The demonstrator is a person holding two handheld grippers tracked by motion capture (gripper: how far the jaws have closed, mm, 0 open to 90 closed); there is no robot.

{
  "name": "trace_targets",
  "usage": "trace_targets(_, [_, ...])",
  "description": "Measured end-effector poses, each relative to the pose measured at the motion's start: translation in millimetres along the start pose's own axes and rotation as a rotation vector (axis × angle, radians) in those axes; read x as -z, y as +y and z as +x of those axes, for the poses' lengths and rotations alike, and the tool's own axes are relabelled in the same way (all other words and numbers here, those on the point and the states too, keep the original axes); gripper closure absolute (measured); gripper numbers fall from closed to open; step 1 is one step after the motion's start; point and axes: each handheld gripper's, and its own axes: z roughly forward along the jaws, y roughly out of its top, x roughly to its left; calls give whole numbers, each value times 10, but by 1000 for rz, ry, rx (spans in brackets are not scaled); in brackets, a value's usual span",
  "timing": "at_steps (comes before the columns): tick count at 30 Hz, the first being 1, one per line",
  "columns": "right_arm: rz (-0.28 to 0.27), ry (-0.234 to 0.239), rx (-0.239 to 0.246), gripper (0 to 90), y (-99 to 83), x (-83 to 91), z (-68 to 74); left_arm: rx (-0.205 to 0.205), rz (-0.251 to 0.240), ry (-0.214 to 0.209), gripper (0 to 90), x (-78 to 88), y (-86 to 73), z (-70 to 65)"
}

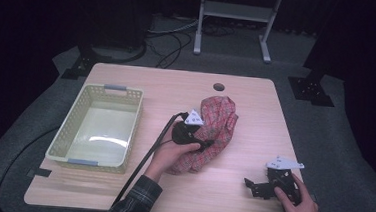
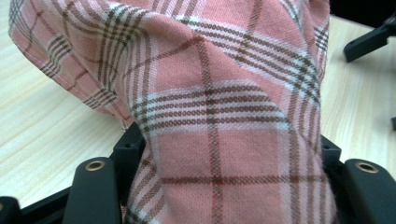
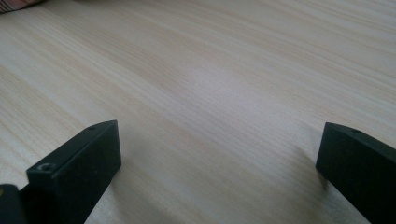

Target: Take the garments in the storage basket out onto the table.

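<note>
A pink plaid cloth (image 1: 219,119) lies bunched in the middle of the wooden table (image 1: 256,111). My left gripper (image 1: 206,145) is at the cloth's near left side, held in a hand with a plaid sleeve. In the left gripper view the cloth (image 2: 224,116) fills the gap between the two black jaws and drapes over them, so my left gripper (image 2: 231,186) is shut on the fabric. My right gripper (image 1: 253,187) rests low at the table's front right, away from the cloth. Its jaws stand wide apart over bare wood (image 3: 219,163), with nothing between them.
A pale yellow plastic basket (image 1: 60,142) stands at the table's left side with nothing in it. A small round hole (image 1: 219,86) sits near the table's far edge. A black cable (image 1: 147,153) trails from the left gripper toward the front edge.
</note>
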Motion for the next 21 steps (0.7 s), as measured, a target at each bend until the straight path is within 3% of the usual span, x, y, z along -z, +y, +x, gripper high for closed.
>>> trace_targets(10, [0, 0, 0, 0, 0, 0, 0, -7, 54, 16, 291, -73, 30, -13])
trace_targets(21, [0, 0, 0, 0, 0, 0, 0, 12, 64, 39, 126, -103, 34, -7])
